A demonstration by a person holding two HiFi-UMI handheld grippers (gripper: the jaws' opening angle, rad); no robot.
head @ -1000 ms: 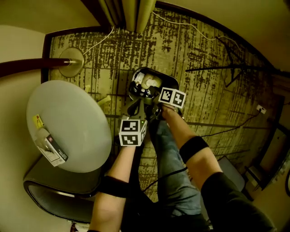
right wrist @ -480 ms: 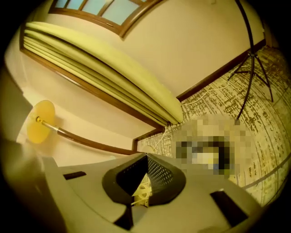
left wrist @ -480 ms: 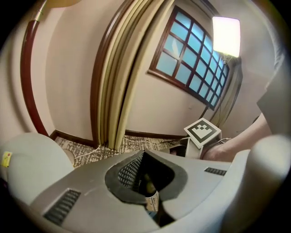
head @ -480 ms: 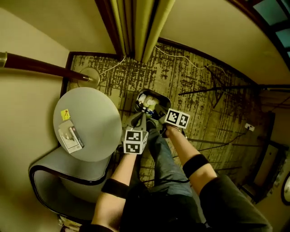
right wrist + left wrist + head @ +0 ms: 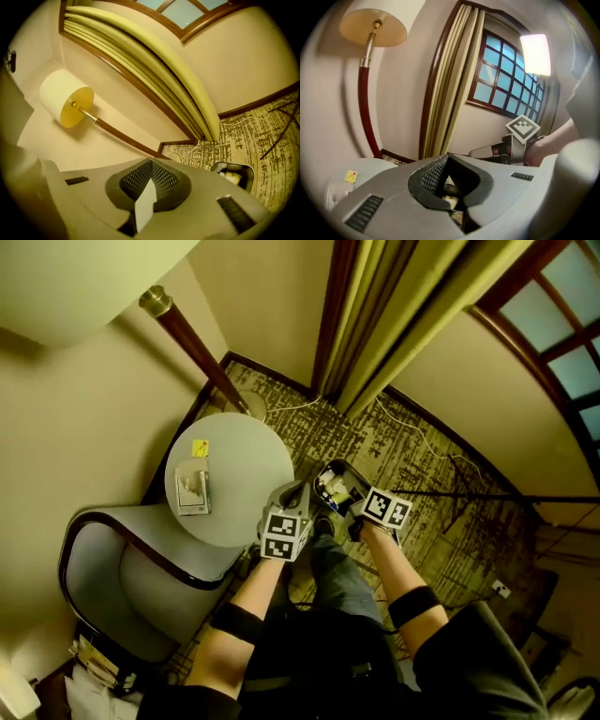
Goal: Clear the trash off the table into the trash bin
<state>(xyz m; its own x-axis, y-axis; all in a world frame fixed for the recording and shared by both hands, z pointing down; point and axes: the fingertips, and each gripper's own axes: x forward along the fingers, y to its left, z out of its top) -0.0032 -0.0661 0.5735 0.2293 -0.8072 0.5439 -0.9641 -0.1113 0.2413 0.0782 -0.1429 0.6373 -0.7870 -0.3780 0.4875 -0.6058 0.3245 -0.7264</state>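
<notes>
Left claw point(image 5: 446, 157) and right claw point(image 5: 151, 161) both pressed together. I judge box point(image 5: 192, 491) on table point(image 5: 246, 442) comes next: spread claw early, straddle box squarely, pinch firmly.

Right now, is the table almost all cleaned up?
Some trash is already in the bin. The left tongs and right tongs are shut, with nothing clearly held. A yellow note and a small box are left on the table.

I see plain cream walls point(image 5: 253, 296) around a dark-patterned olive carpet point(image 5: 441, 474). Pleated yellow-green curtains point(image 5: 394, 315) hang at top centre, with a wood-framed blue-paned window point(image 5: 562, 287) upper right. A curved grey armchair point(image 5: 112, 587) sits lower left, and a red-poled floor lamp point(image 5: 192, 345) stands upper left.
</notes>
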